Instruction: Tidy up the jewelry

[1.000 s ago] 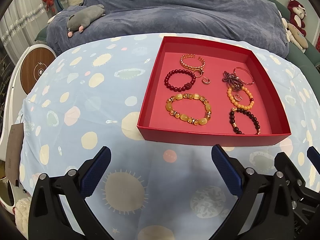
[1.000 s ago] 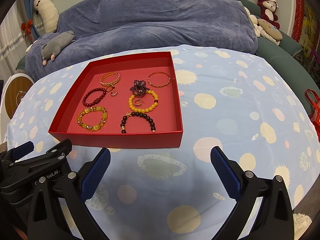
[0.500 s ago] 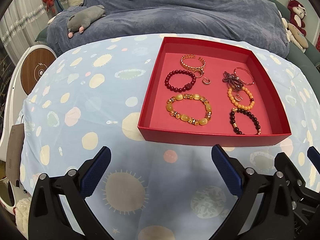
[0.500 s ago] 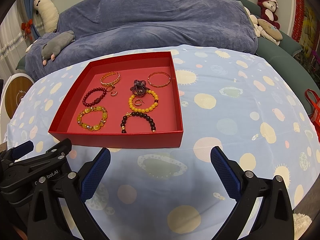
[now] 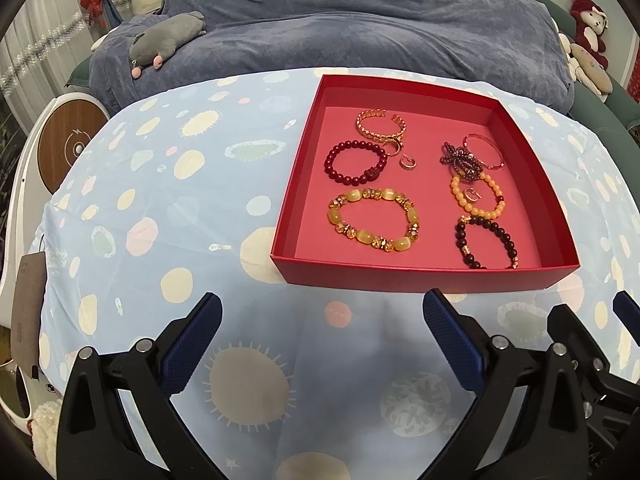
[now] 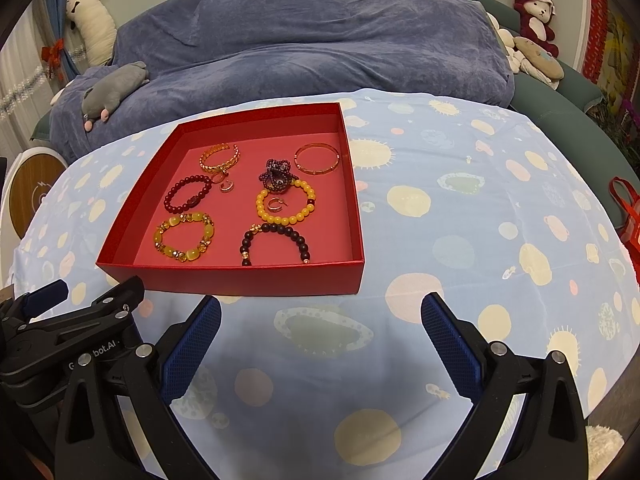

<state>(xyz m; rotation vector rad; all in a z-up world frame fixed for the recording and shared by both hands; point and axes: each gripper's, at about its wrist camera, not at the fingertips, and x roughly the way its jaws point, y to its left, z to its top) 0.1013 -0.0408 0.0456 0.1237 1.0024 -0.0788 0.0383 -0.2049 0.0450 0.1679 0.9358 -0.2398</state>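
Only legible txt: white lettering on the black body of the left gripper (image 6: 72,316), seen in right wrist view just beside the red box (image 6: 224,278), partly hidden, reads approx "G…bot.AI"; the paper tag (image 5: 26,312) left of the table has print too blurred to read.

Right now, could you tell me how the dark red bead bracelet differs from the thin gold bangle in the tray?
The dark red bead bracelet is strung from round beads; the thin gold bangle is a smooth band. The bracelet lies left of centre, the bangle by the right wall. Both lie flat in the red tray.
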